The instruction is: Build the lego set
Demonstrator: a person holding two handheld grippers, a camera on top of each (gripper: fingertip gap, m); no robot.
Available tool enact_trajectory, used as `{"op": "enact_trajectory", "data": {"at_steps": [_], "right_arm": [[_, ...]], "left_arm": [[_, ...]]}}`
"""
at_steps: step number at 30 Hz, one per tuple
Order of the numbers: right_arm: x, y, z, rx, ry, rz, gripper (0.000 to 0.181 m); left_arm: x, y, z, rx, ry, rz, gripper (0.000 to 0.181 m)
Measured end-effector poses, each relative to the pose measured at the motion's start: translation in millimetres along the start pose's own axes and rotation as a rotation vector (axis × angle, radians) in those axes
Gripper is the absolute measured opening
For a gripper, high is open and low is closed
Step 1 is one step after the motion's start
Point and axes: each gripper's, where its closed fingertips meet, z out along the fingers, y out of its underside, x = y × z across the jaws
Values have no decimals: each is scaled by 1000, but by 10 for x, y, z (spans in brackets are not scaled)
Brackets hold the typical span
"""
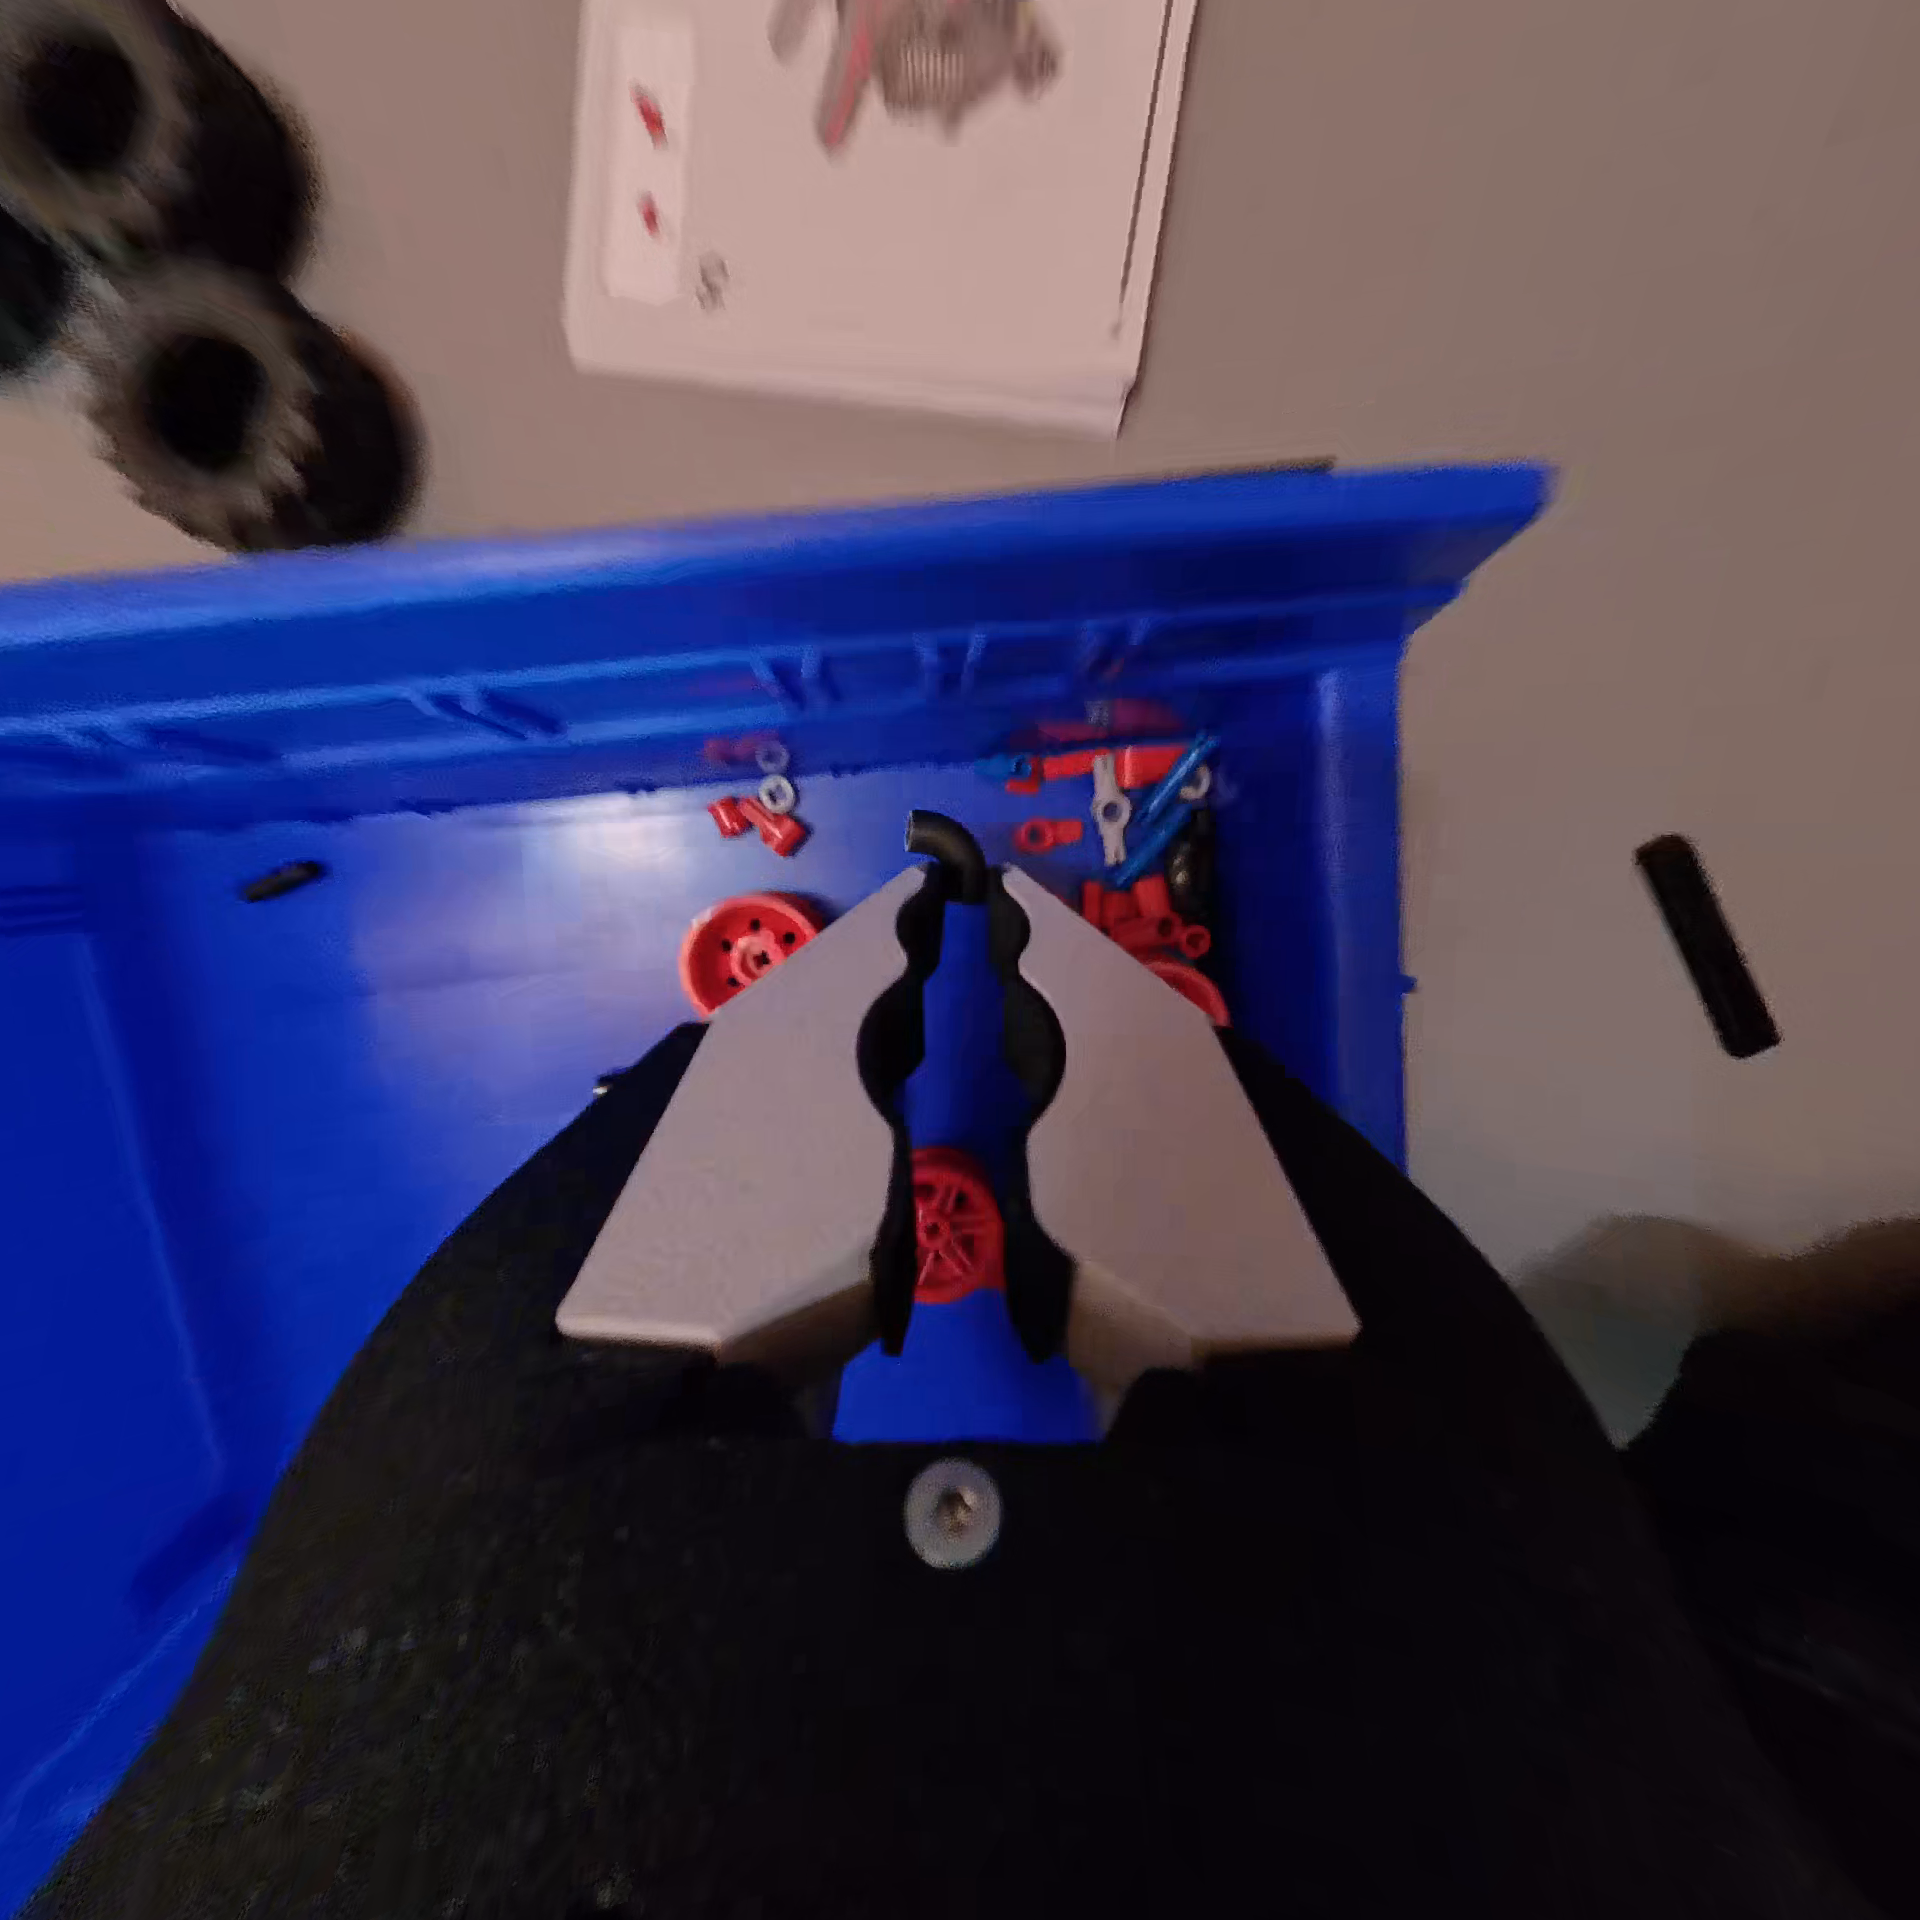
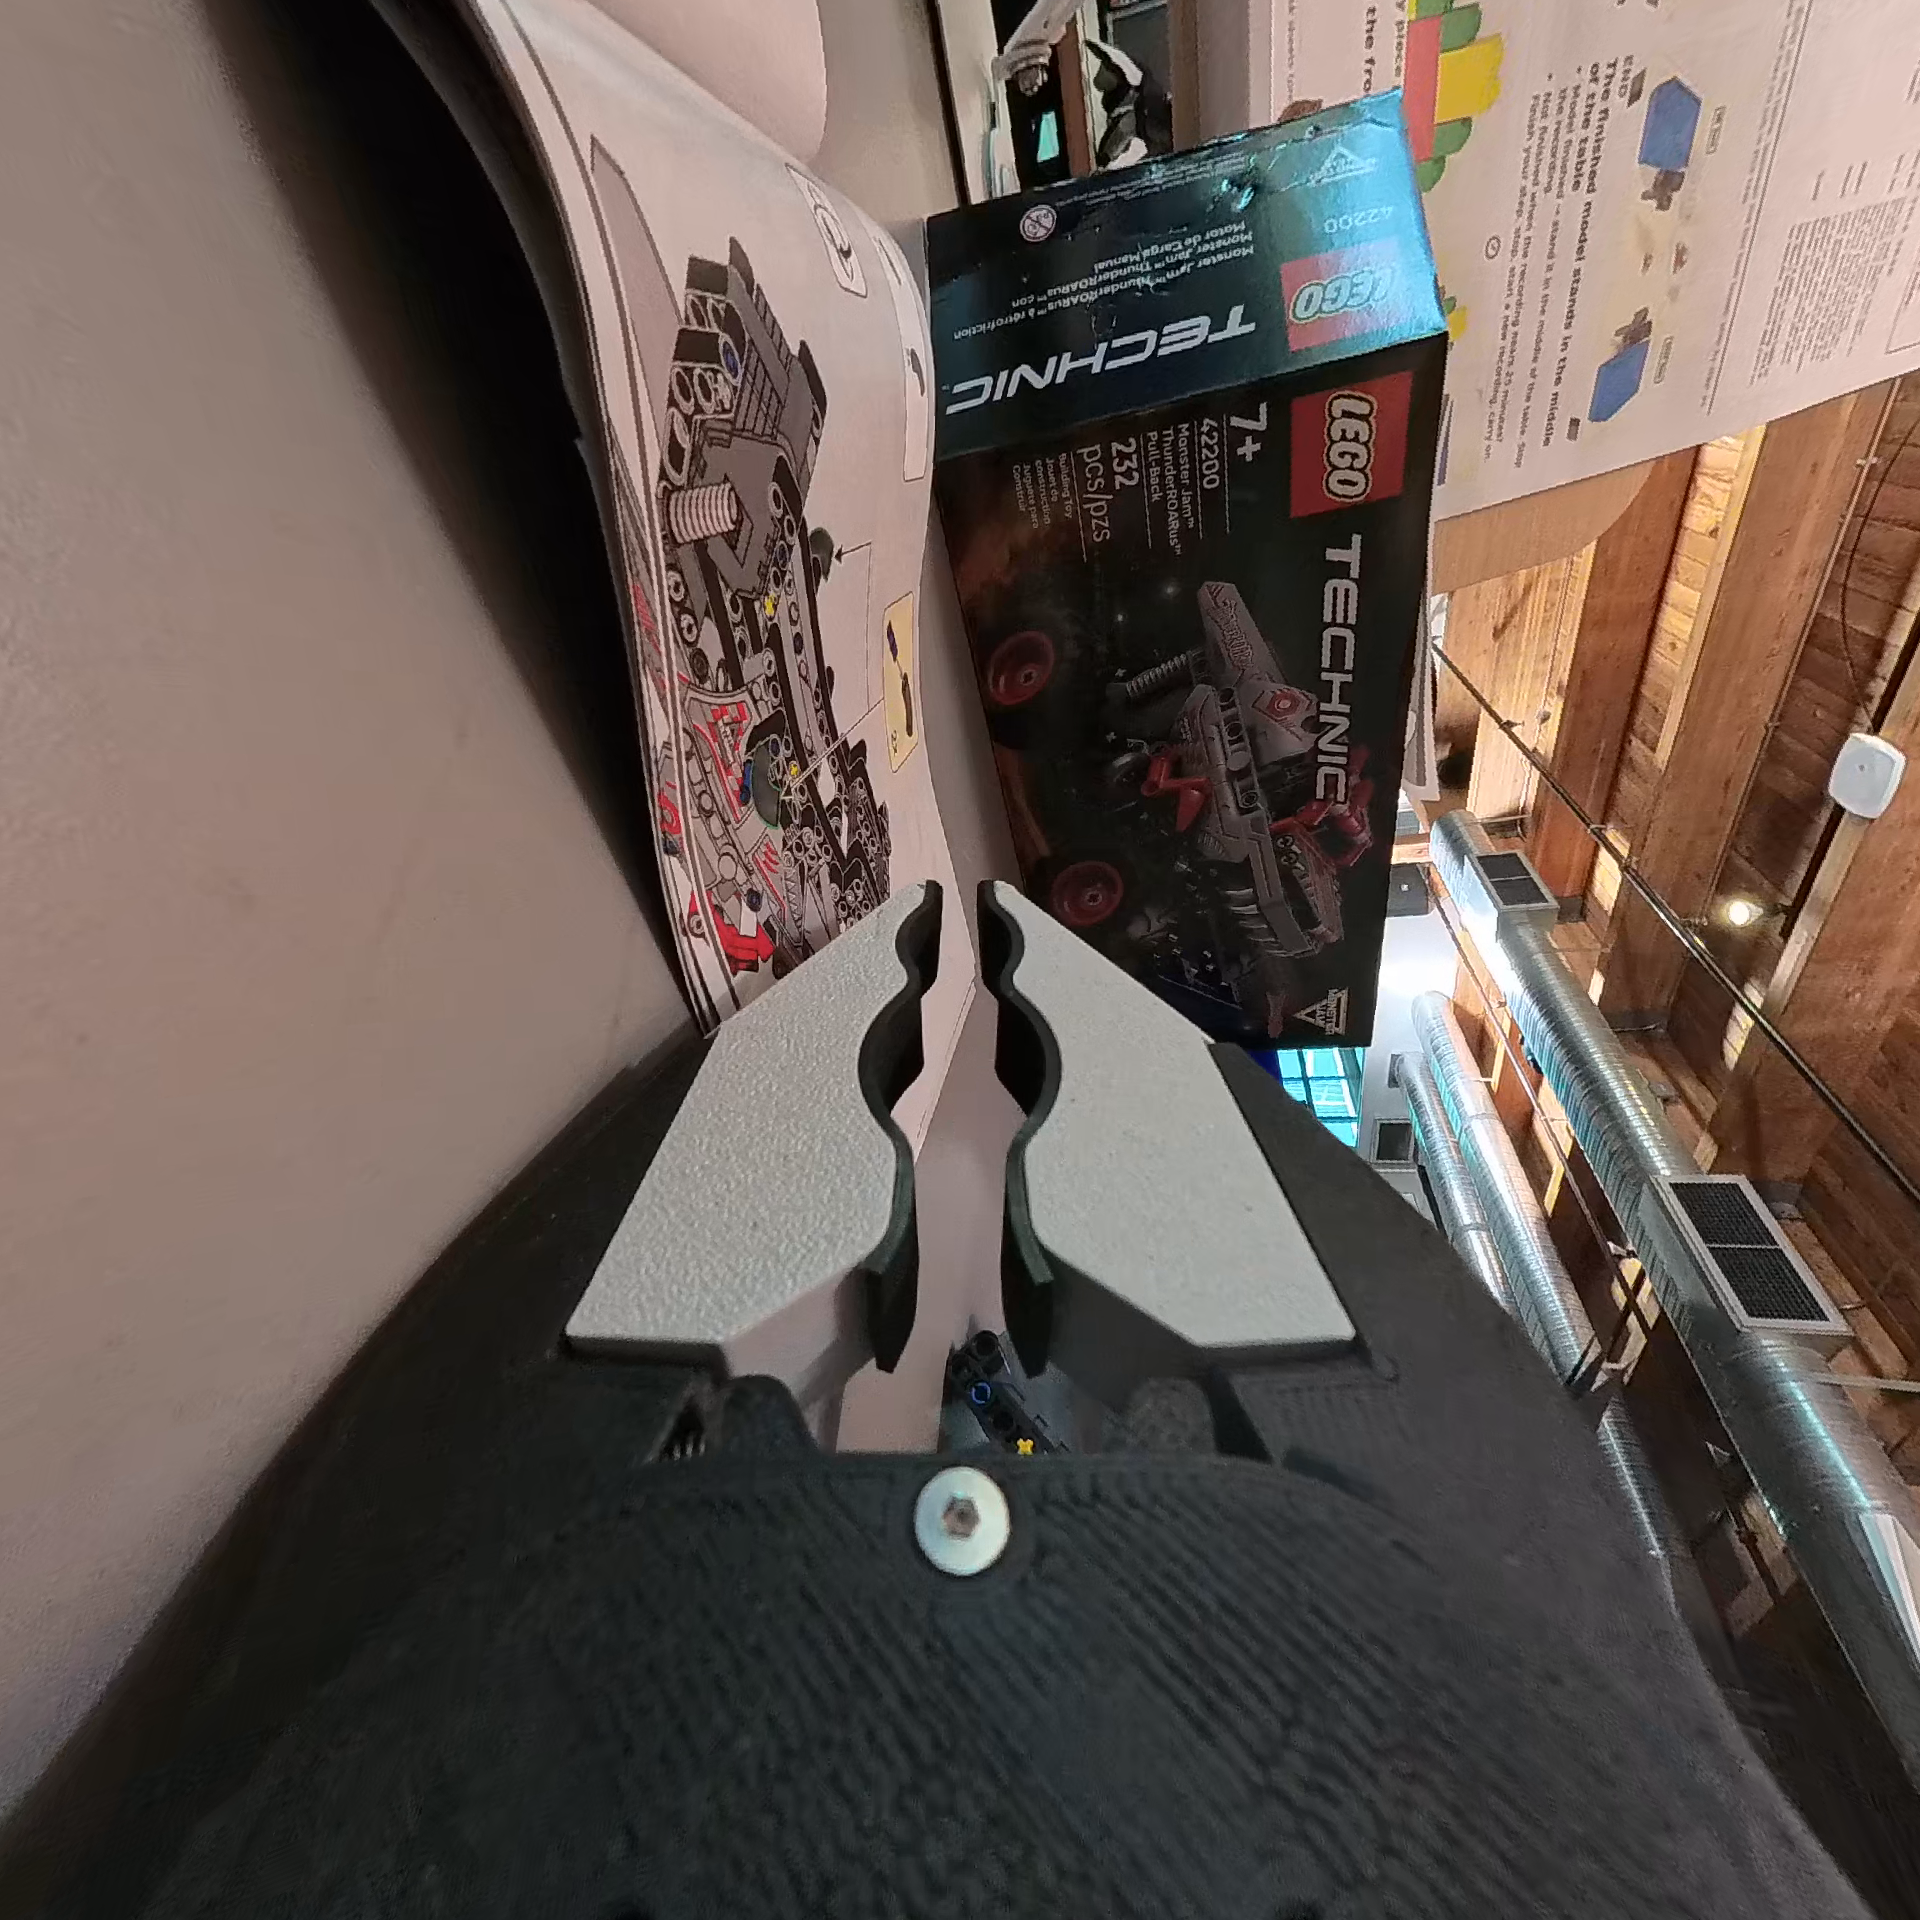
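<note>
bin (image 1: 312, 1039) blue | wheel hubs (image 1: 743, 951) red | bent tube (image 1: 951, 847) black | tyres (image 1: 208, 405) apparently black, blurred | box (image 2: 1184, 623) dark

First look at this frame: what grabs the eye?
The blue bin fills the left wrist view, with red wheels and small parts inside. The left gripper pinches a black elbow piece over it. In the right wrist view, the set's box stands beside the open manual.
</note>
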Motion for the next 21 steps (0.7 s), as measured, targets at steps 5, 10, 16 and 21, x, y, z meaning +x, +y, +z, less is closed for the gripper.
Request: {"op": "enact_trajectory", "data": {"at_steps": [5,10,16,21], "right_arm": [[-3,-3,2,1,-3,2,5],[1,7,1,-4,0,1,5],[4,11,-4,-7,5,-4,3],[-1,24,2,-11,-2,9,3]], "left_arm": [[330,-1097,-557,406,-69,134,5],[838,-1960,-25,346,-128,213,5],[1206,-1992,1211,152,-3,159,5],[1131,-1874,1340,114,27,83,5]]}}
